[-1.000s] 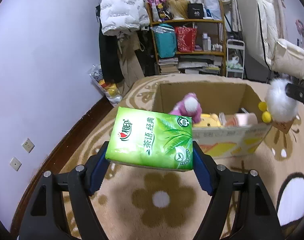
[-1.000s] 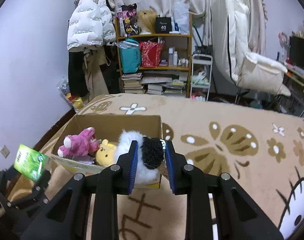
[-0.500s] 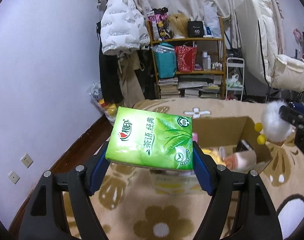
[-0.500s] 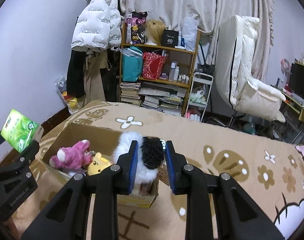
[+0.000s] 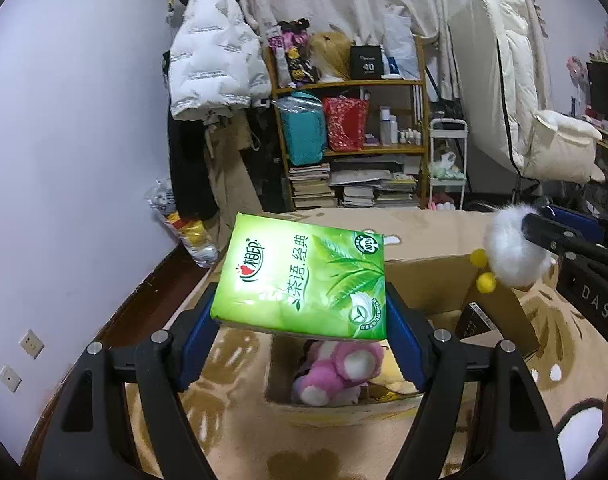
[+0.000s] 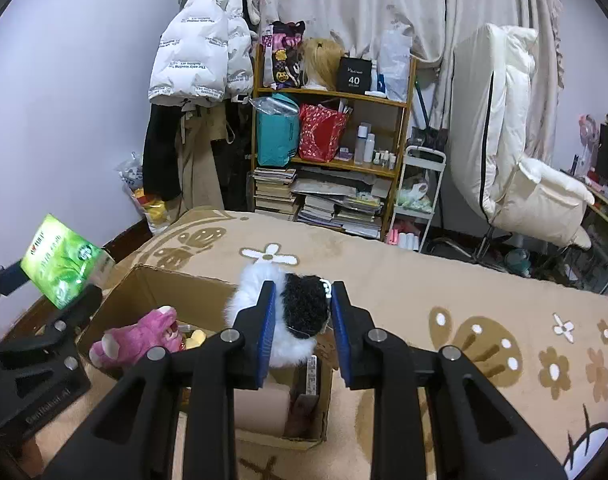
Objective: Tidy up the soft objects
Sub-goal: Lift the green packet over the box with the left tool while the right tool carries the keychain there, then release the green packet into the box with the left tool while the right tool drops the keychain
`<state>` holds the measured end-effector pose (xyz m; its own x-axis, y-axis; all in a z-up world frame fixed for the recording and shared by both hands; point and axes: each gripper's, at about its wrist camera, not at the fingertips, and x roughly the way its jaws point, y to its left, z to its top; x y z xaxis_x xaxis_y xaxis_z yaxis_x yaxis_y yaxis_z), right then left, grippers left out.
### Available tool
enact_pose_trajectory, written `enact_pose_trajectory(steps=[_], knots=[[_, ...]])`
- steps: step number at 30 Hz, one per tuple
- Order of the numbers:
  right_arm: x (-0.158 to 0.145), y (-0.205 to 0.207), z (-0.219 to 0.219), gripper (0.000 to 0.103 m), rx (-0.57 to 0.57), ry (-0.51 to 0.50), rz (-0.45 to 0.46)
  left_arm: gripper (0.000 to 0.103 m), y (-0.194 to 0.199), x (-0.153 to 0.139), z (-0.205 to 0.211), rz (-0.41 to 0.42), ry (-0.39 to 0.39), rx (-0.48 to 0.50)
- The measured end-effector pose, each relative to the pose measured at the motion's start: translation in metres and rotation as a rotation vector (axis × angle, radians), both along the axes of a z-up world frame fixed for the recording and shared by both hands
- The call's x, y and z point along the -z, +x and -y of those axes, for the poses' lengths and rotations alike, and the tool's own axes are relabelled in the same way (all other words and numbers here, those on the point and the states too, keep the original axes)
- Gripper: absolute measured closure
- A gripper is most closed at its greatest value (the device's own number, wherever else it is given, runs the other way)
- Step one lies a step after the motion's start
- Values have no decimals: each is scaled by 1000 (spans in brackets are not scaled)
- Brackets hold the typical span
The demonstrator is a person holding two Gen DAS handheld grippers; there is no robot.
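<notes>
My left gripper (image 5: 304, 312) is shut on a green tissue pack (image 5: 304, 276) and holds it above the near left corner of an open cardboard box (image 5: 428, 276). My right gripper (image 6: 302, 320) is shut on a white and black plush toy (image 6: 304, 312) over the box (image 6: 176, 284). In the left wrist view that plush (image 5: 512, 256) hangs at the box's right side with yellow feet. A pink plush (image 5: 336, 368) and a yellow plush lie inside the box; the pink plush also shows in the right wrist view (image 6: 140, 336).
The box sits on a tan flower-patterned carpet (image 6: 464, 288). A cluttered wooden shelf (image 6: 332, 132) stands at the back. A white puffer jacket (image 6: 200, 52) hangs to its left. A white chair (image 6: 516, 160) stands at the right. The purple wall (image 5: 64, 160) is on the left.
Both grippers have risen and moved over the box with their loads. The box now lies lower in both views, directly under the tissue pack and the plush.
</notes>
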<state>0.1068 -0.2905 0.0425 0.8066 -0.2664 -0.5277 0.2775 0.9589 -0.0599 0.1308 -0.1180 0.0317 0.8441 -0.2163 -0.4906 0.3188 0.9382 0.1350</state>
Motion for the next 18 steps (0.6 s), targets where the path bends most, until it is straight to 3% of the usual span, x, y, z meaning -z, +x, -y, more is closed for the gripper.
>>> enact_pose_trajectory(steps=[6,18], knots=[[13,9,9,75,4,30,-18,27,8,11,16,9,11,1],[30,11,7,74,-56,47,-28,26,12,36,42,-51,41,130]])
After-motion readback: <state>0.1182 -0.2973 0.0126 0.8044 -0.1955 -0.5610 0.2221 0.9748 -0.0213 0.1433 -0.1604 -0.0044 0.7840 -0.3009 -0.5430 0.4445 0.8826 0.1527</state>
